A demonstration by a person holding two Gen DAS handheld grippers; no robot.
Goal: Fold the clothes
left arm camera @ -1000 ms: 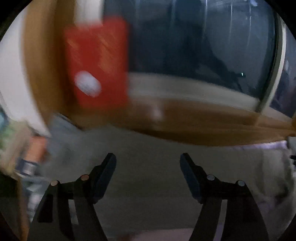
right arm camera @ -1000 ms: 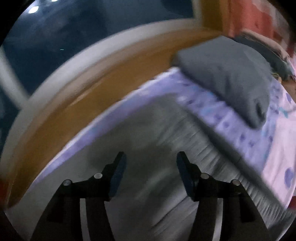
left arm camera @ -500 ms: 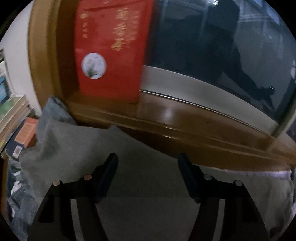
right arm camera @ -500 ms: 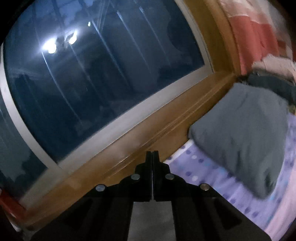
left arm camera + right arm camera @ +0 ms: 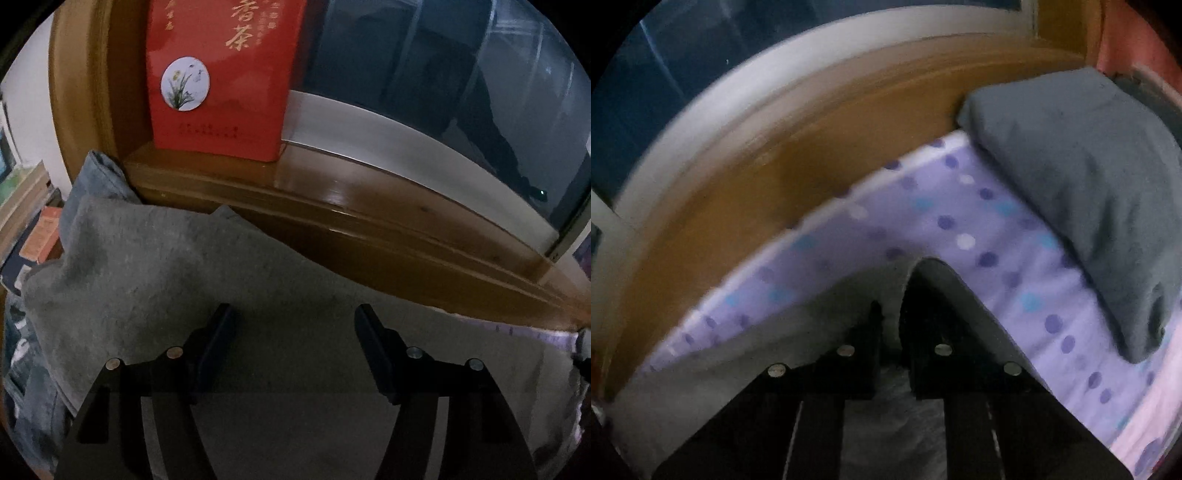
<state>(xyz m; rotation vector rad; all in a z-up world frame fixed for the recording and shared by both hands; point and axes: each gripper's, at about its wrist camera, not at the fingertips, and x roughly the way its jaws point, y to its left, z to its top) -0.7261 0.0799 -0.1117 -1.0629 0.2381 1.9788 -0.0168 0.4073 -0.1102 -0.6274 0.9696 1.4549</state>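
Grey garment (image 5: pixel 177 280): spread over the bed, far edge lying against the wooden window ledge (image 5: pixel 369 206), left part draped over a heap of blue denim (image 5: pixel 92 177); soft knit by the look of it, light, limp, likely to sag and crease wherever unsupported; not slippery, not fragile.

Left tongs (image 5: pixel 291 328): spread wide, poised just above the flat grey cloth; nothing between the jaws.

Right tongs (image 5: pixel 890 321): jaws close together and easing apart slightly, a raised ridge of the grey garment (image 5: pixel 916 280) caught between them and tented up off the dotted purple sheet (image 5: pixel 960 221); pinching the cloth, as far as the dim, blurred view allows.

Folded dark grey item (image 5: pixel 1078 184): set at the head of the sheet to the right, well apart from the garment in hand; probably already done.

Red tea box (image 5: pixel 221 81): upright on the ledge against the dark window (image 5: pixel 443 66); books (image 5: pixel 33 236) at far left, off the bed.

Handling note: best taken at hems or corners rather than mid-panel, both edges lifted together so the fold falls straight; a shallow pinch probably enough given the weight; risk of snagging a second layer or the sheet beneath.
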